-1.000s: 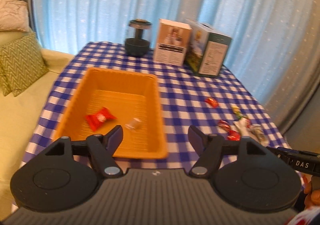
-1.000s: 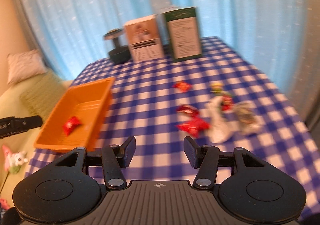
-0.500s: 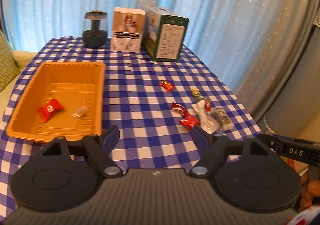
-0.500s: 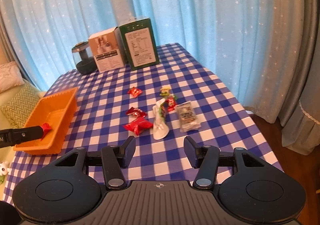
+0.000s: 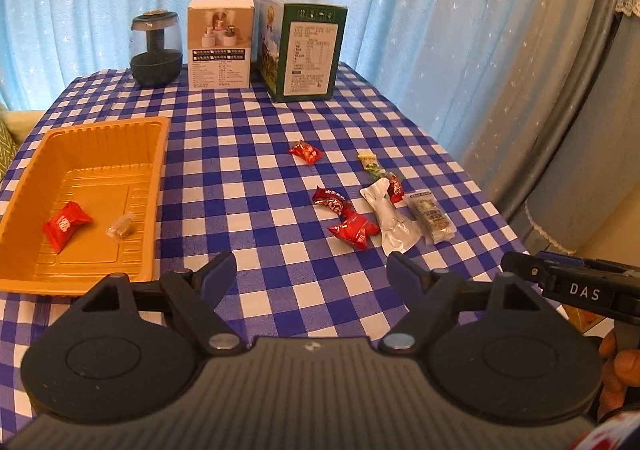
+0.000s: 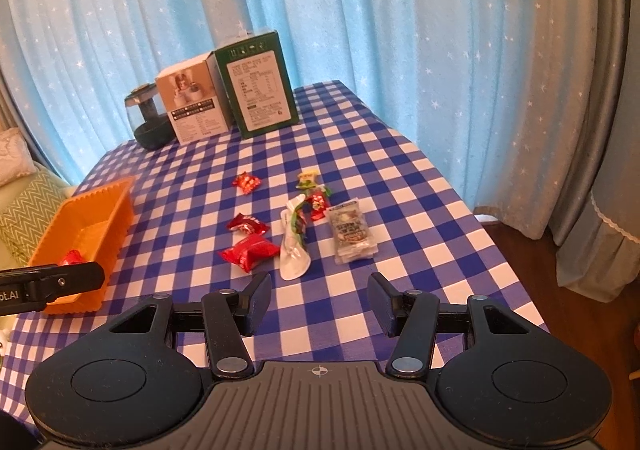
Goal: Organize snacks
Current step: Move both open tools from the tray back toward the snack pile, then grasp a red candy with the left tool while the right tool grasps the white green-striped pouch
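Observation:
An orange tray (image 5: pixel 100 130) sits at the table's left with a red candy (image 5: pixel 66 224) and a small brown candy (image 5: pixel 119 226) inside. Several loose snacks lie right of centre: a red packet (image 5: pixel 354 230), a white packet (image 5: pixel 390 220), a clear packet (image 5: pixel 430 216) and a lone red candy (image 5: pixel 306 152). My left gripper (image 5: pixel 312 266) hovers over the checked cloth short of them; its jaws are opening and nothing is between them. My right gripper (image 6: pixel 320 284) stands open and empty just before the red packet (image 6: pixel 250 248) and the white packet (image 6: pixel 294 254).
At the back stand a white box (image 5: pixel 220 46), a green box (image 5: pixel 304 50) and a dark jar (image 5: pixel 156 46), in front of blue curtains. The table edge (image 6: pixel 500 250) drops away on the right. A sofa cushion (image 6: pixel 28 206) lies to the left.
Both views have swung from the tray toward the loose snacks, which now lie nearer and more central. The left jaws stand wider apart than before.

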`<state>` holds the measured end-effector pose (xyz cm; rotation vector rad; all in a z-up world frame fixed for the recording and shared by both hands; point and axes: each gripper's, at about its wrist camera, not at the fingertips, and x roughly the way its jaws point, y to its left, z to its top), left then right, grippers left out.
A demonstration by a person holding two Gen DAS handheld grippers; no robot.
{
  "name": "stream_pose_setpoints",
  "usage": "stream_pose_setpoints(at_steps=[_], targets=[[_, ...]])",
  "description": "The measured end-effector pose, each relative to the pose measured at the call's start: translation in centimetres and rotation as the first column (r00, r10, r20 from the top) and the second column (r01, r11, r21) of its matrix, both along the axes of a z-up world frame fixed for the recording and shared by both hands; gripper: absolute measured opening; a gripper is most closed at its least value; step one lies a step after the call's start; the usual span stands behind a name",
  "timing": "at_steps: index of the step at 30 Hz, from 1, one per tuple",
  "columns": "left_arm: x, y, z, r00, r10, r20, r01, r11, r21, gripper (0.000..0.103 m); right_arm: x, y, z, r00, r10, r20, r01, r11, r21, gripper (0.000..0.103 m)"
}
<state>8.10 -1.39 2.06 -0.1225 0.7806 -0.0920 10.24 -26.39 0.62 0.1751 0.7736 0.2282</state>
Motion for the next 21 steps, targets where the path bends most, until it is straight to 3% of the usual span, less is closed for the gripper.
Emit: stream_pose_setpoints(at_steps=[10,15,21], targets=[[4.9,-2.4,-2.7,0.998,-0.063,-0.021,0.064,0.997,0.038,0.077,3.7,-1.2,-2.6,0.999,-0.027,-0.025,0.027,1.0,0.002,0.054],[8.1,-3.7,-4.7,0.991,-0.126,-0.034,0.128,0.99,0.064,0.07,5.9,-1.6,-3.9,0.998,-0.046,-0.038,0.046,0.999,0.0,0.054],[11.6,-5.3,-7.7,0.973,-0.22,-0.069,0.227,0.966,0.122,0.053,7.9,-1.6,-5.2,0.997,-0.046,-0.054,0.048,0.999,0.022,0.054]])
